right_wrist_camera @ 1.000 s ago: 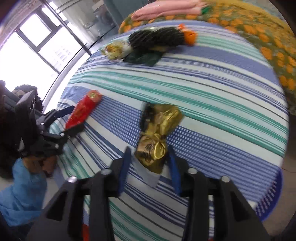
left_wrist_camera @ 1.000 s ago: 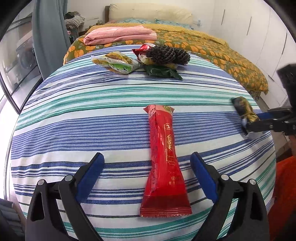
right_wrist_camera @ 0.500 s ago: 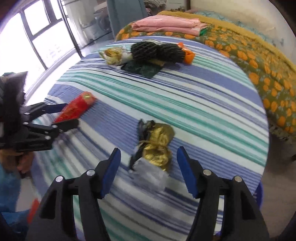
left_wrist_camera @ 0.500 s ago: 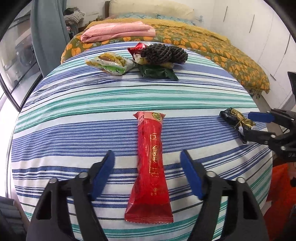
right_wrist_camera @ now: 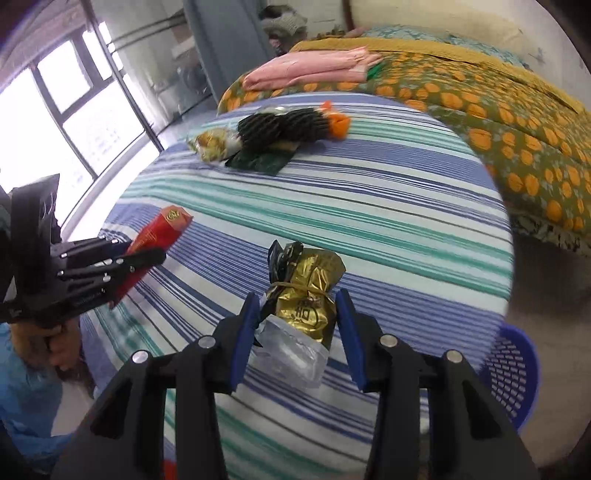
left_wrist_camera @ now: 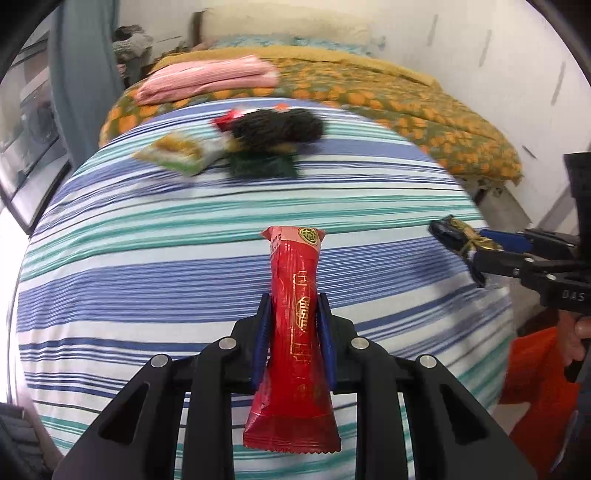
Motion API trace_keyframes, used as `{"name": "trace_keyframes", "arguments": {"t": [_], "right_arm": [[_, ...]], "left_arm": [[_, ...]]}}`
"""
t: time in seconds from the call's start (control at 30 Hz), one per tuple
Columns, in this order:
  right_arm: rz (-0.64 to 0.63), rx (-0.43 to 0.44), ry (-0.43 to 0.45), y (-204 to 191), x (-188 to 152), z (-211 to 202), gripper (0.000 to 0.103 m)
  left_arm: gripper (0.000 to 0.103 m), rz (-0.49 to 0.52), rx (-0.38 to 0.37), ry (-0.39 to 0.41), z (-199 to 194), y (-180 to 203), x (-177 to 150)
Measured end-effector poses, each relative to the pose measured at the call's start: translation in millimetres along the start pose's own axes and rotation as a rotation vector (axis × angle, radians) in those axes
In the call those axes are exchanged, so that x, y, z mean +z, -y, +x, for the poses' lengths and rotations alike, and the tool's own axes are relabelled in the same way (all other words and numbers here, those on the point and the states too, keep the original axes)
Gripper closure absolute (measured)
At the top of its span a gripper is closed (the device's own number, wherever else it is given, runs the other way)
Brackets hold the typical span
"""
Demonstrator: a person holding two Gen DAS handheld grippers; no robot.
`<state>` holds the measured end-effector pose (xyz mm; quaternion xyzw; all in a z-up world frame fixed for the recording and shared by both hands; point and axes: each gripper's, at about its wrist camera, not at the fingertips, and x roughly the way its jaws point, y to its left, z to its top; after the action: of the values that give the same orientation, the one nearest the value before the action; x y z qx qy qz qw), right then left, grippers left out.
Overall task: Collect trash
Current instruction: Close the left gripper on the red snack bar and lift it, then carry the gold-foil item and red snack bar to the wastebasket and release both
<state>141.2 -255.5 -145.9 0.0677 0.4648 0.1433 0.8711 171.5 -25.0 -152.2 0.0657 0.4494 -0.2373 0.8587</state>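
Left wrist view: we list our left gripper [left_wrist_camera: 294, 325], jaws just drawn in and clamped on the red wrapper [left_wrist_camera: 293, 332], which hangs above the striped cloth [left_wrist_camera: 147, 258]. Right wrist view: we list our right gripper [right_wrist_camera: 295, 334], jaws just narrowing, blue pads [right_wrist_camera: 243, 332] touching the gold wrapper [right_wrist_camera: 308, 295] and its clear plastic; purple basket [right_wrist_camera: 511, 369] beside the cloth's edge.

Looked like a home bedroom: bed [left_wrist_camera: 388, 92] with orange-flowered cover, pillow [left_wrist_camera: 284, 24] at its head, folded pink bedding [left_wrist_camera: 207, 79] on it, curtained window [right_wrist_camera: 74, 107] beside the bed.
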Motion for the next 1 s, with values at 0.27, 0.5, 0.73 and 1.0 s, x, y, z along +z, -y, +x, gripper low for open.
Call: {"name": "trace_keyframes", "arguments": {"t": [0.27, 0.5, 0.73, 1.0], "right_arm": [[0.162, -0.068, 0.079, 84, -28, -57, 0.061], [0.29, -0.254, 0.114, 175, -60, -90, 0.061], [0.427, -0.323, 0.134, 243, -90, -94, 0.06], [0.519, -0.273, 0.158, 276, -106, -101, 0.06]], "left_arm": [[0.08, 0.04, -0.171, -0.029, 15, 97, 22], [0.08, 0.141, -0.325, -0.067, 32, 212, 36], [0.08, 0.199, -0.378, -0.138, 76, 298, 35], [0.079, 0.183, -0.365, -0.194, 140, 341, 35]]}}
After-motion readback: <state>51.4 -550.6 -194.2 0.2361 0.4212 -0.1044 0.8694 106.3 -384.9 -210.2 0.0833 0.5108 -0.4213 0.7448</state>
